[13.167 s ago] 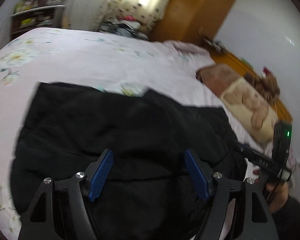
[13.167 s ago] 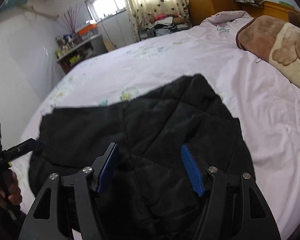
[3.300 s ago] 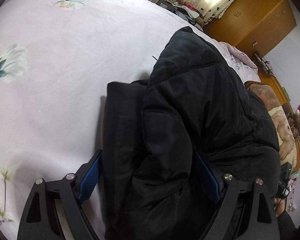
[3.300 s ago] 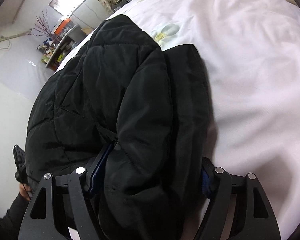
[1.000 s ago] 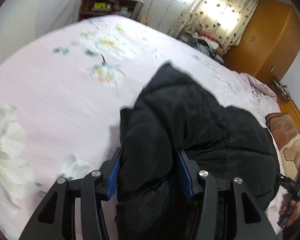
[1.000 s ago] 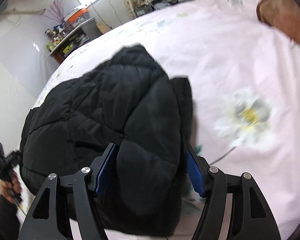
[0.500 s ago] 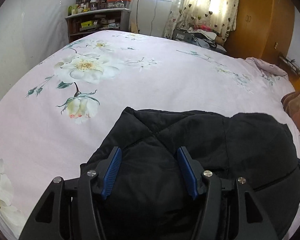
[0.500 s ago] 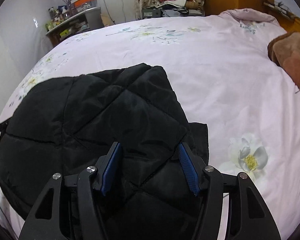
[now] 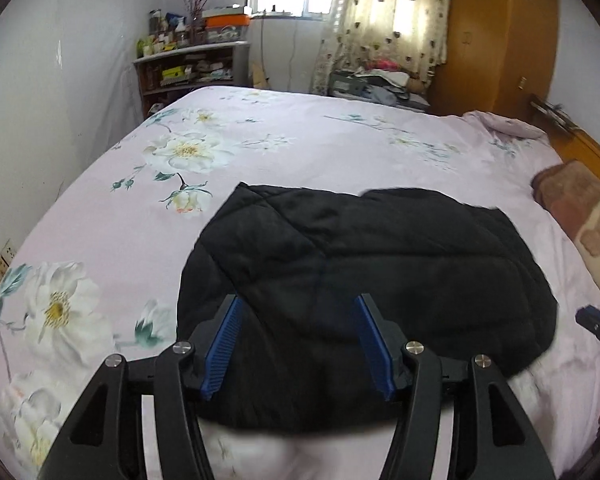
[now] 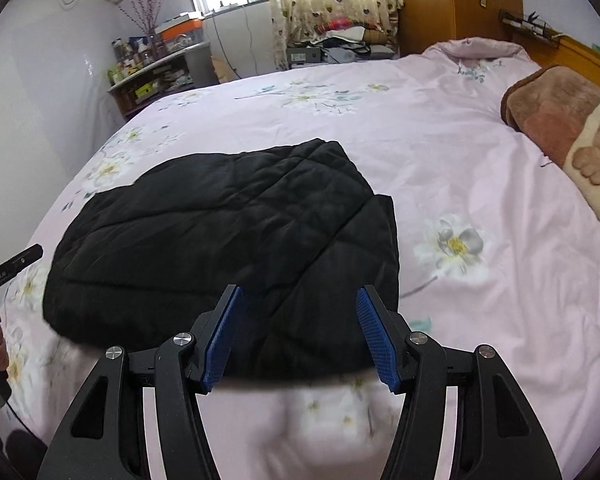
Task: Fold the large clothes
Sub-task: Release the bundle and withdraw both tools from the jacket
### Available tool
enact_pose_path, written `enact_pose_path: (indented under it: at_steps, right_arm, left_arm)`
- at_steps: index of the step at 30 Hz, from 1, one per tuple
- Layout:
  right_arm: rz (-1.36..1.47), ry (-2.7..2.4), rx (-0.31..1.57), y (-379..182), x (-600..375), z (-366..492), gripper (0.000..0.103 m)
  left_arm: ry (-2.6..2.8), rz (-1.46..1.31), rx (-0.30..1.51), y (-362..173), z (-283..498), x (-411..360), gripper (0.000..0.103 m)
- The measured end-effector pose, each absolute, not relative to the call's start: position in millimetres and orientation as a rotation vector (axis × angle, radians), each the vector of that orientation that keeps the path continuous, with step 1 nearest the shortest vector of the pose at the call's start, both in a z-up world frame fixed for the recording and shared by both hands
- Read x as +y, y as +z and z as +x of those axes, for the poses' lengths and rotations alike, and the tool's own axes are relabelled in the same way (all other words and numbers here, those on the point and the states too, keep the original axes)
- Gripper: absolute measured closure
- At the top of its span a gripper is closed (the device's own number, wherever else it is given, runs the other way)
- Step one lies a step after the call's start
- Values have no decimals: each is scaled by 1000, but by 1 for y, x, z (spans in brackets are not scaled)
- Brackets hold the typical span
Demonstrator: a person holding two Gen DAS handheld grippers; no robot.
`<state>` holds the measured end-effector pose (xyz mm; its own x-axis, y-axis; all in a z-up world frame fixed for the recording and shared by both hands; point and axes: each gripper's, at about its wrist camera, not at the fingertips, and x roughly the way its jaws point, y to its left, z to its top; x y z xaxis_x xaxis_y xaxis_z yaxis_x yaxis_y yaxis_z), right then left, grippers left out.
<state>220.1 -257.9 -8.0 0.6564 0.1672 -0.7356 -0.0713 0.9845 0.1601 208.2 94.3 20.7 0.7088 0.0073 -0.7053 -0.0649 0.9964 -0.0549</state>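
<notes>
A black quilted jacket [image 9: 372,272] lies folded into a flat bundle on the pink floral bed; it also shows in the right wrist view [image 10: 228,232]. My left gripper [image 9: 298,312] is open and empty, above the jacket's near left part. My right gripper [image 10: 300,304] is open and empty, above the jacket's near right edge. Neither gripper holds fabric. The right gripper's tip [image 9: 598,326] shows at the right edge of the left wrist view, and the left gripper's tip [image 10: 10,270] at the left edge of the right wrist view.
The pink floral bedspread [image 9: 260,144] surrounds the jacket. A brown plush blanket [image 10: 560,128] lies at the right. A cluttered shelf [image 9: 188,72], a window with curtains [image 9: 384,20] and a wooden wardrobe [image 9: 500,40] stand beyond the bed.
Both grippers have opened and let go of the jacket, then pulled back and up. The jacket now lies flat and folded on the bed.
</notes>
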Motion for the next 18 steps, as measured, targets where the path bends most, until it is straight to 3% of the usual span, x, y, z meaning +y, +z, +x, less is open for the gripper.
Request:
enact_pose_path:
  at_steps: [9, 18]
  right_arm:
    - [100, 207, 759, 39, -228, 116, 43]
    - [97, 270, 721, 59, -206, 38, 43]
  left_arm:
    - [-2, -75, 755, 65, 96, 48, 41]
    - [-15, -31, 742, 76, 18, 27, 39]
